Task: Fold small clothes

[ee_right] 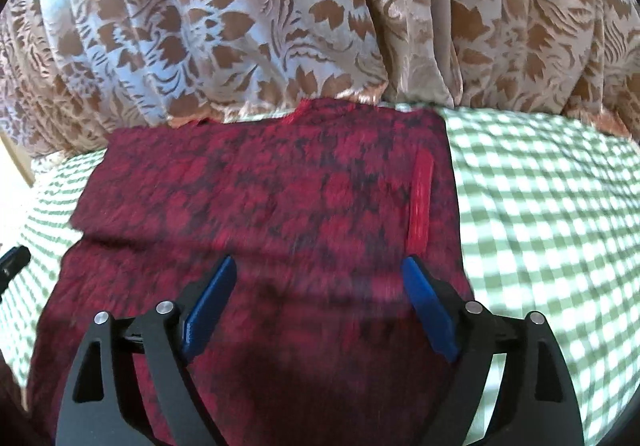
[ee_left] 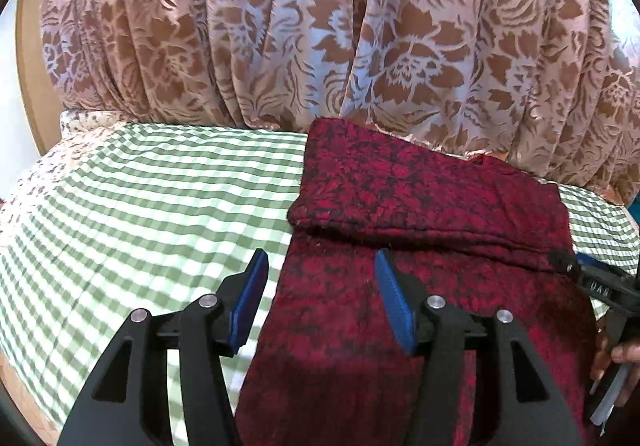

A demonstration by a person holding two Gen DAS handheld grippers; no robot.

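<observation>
A dark red garment (ee_left: 420, 206) with a black floral print lies on a bed covered by a green-and-white checked sheet (ee_left: 160, 198), its far end up against a brown-and-white flowered curtain (ee_left: 320, 26) that hangs behind the bed. The upper part of the garment is folded over, leaving a hemmed edge running across it. The left gripper (ee_left: 322, 270) hangs above the garment's left edge with its blue pads (ee_left: 390, 282) parted and nothing between them; one pad is over the checked sheet, the other over the red cloth. The right gripper (ee_right: 318, 278) hovers over the middle of the garment, jaws spread wide and empty, with a plain red strip (ee_right: 420, 202) on the cloth just beyond its right pad. From the left wrist view, the right gripper's black body and the fingers (ee_left: 624, 354) of the hand holding it show at the far right edge.
</observation>
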